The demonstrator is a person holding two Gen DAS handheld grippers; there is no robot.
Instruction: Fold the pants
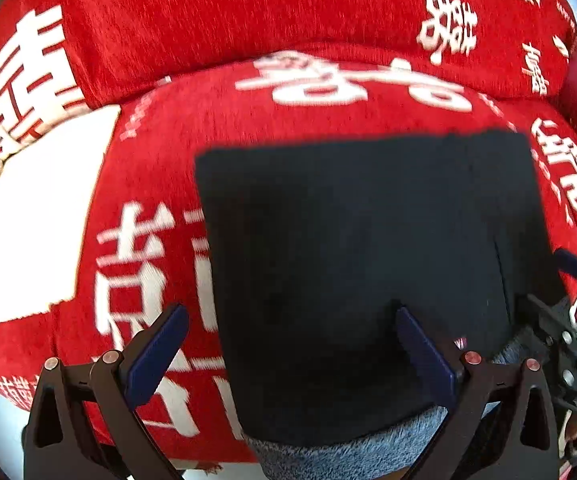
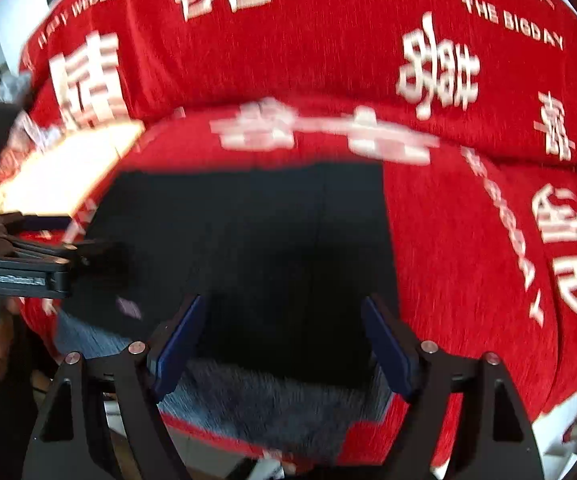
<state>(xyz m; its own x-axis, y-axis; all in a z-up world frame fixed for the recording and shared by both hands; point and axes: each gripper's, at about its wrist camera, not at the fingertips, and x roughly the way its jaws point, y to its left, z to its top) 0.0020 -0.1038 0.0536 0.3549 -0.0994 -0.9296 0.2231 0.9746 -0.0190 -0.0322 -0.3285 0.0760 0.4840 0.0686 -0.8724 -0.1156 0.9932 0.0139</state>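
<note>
Spread wide above a dark navy, squarely folded pair of pants [image 1: 368, 260], pinching nothing: left gripper [image 1: 292, 344] and right gripper [image 2: 284, 340], angled down, probably for another fold. Laid flat on a red sofa seat cushion [image 1: 328, 112] with white lettering, fuzzy grey lining showing at the near edge.

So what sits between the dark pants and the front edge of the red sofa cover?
A strip of fuzzy grey-blue fabric, showing beneath the near edge of the black pants and running to the red cover's front edge. Clearest in the right wrist view.
</note>
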